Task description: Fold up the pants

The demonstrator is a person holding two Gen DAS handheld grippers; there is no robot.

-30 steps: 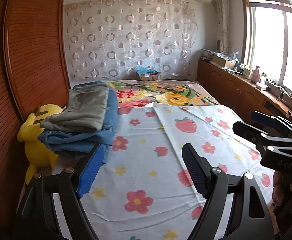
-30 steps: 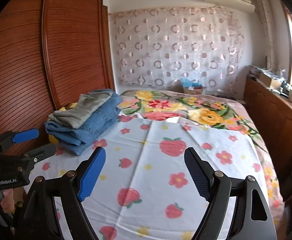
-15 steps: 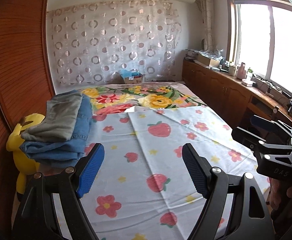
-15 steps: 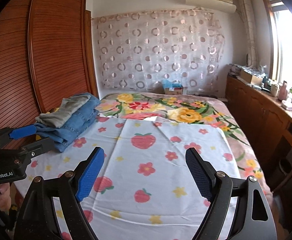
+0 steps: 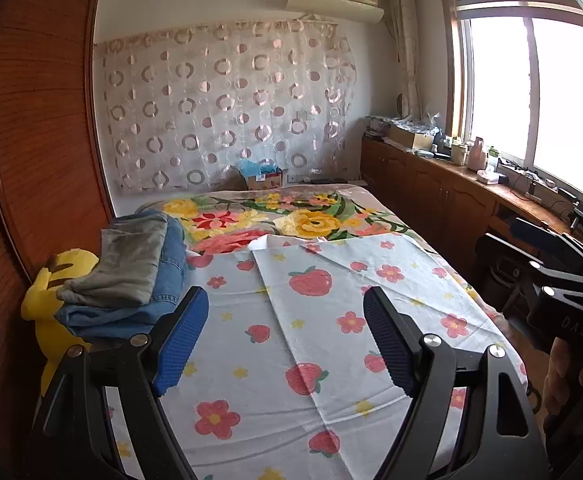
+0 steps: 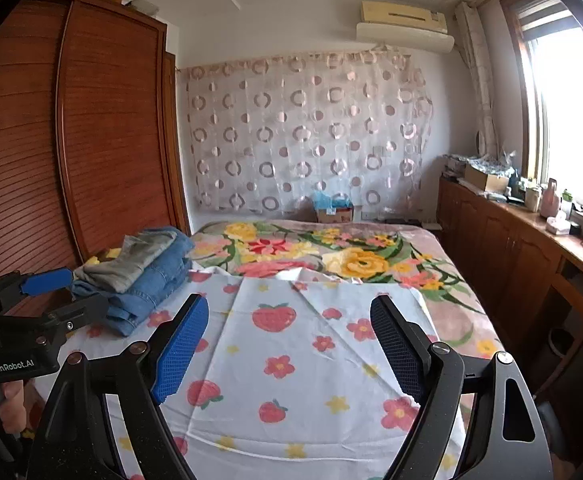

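Folded grey pants (image 5: 129, 262) lie on top of folded blue jeans (image 5: 159, 280) in a stack at the left edge of the bed; the stack also shows in the right wrist view (image 6: 139, 268). My left gripper (image 5: 285, 340) is open and empty, held above the strawberry sheet (image 5: 311, 320), right of the stack. My right gripper (image 6: 289, 350) is open and empty above the same sheet (image 6: 291, 360). Each gripper shows at the edge of the other's view, the right one (image 5: 547, 264) and the left one (image 6: 47, 296).
A yellow plush toy (image 5: 51, 292) sits under the stack against the wooden wardrobe (image 5: 39, 128). A floral blanket (image 5: 275, 216) covers the far bed. A cardboard box (image 5: 263, 178) stands at the curtain. Wooden cabinets (image 5: 443, 200) with clutter run along the right under the window.
Both grippers have pulled back and risen away from the bed, so the stack and sheet look smaller and more of the room shows. Both stay open.
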